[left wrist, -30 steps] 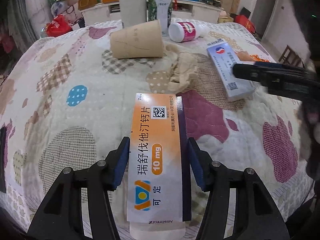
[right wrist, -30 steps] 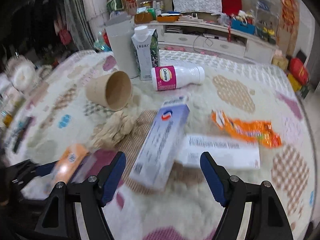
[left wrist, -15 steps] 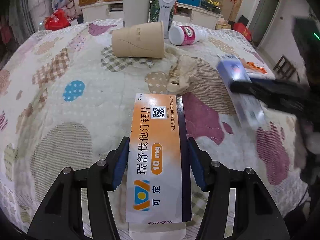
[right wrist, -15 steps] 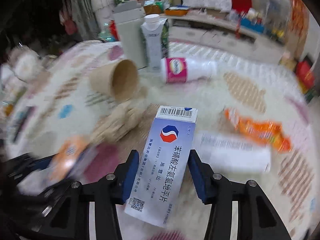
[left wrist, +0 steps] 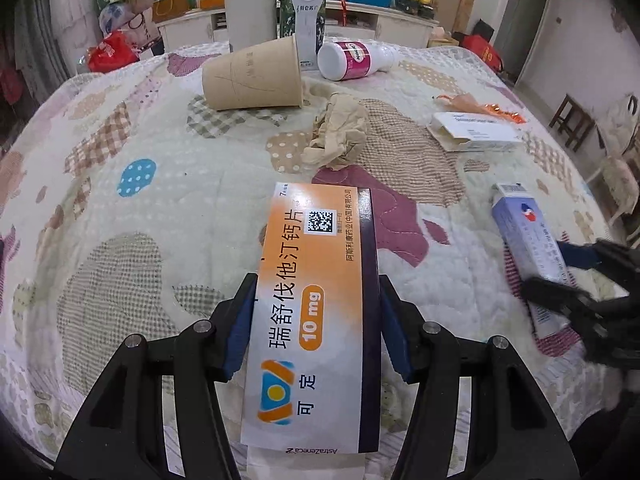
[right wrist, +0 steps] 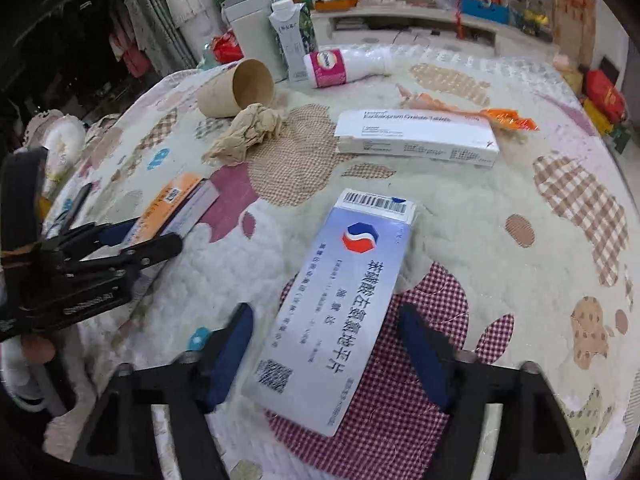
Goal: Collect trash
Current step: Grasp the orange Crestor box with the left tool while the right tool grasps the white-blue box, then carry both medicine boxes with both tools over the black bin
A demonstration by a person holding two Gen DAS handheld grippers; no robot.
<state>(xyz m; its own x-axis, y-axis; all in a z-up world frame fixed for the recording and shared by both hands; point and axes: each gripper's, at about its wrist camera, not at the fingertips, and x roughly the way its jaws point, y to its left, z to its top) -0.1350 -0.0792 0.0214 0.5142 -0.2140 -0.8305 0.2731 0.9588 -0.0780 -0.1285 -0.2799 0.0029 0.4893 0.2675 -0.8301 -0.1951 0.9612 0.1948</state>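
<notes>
Two medicine cartons sit in the two grippers over a patchwork quilt (left wrist: 140, 140) that covers the table. The left gripper (left wrist: 316, 292) is clamped on the long sides of an orange-and-white medicine carton with a dark blue edge (left wrist: 316, 320). Its blue pads press on both sides, and the carton juts forward, raised above the quilt at the near middle.

The right gripper (right wrist: 324, 320) has just been opening its jaws. A pale blue-and-white medicine carton with a red-and-blue logo and a barcode end (right wrist: 340, 304) lies between them, tilted, over a red checked patch at the near right. A gap shows between each pad and the carton, so the jaws are not pressing it.

From the left wrist, this right gripper (left wrist: 560, 272) and its carton (left wrist: 528, 240) appear at the right edge.

Farther off, the rest of the trash lies on the quilt:
- A brown paper cup (left wrist: 252, 76) lies on its side at the far middle.
- A crumpled tan paper wad (left wrist: 340, 132) lies just nearer than the cup.
- A white bottle with a pink label (left wrist: 352, 60) lies on its side to the cup's right.
- An upright green-and-white drink carton (left wrist: 306, 20) stands behind the cup and the bottle.
- A flat white carton (left wrist: 476, 132) lies at the far right, touching an orange wrapper (left wrist: 500, 110) behind it.
</notes>
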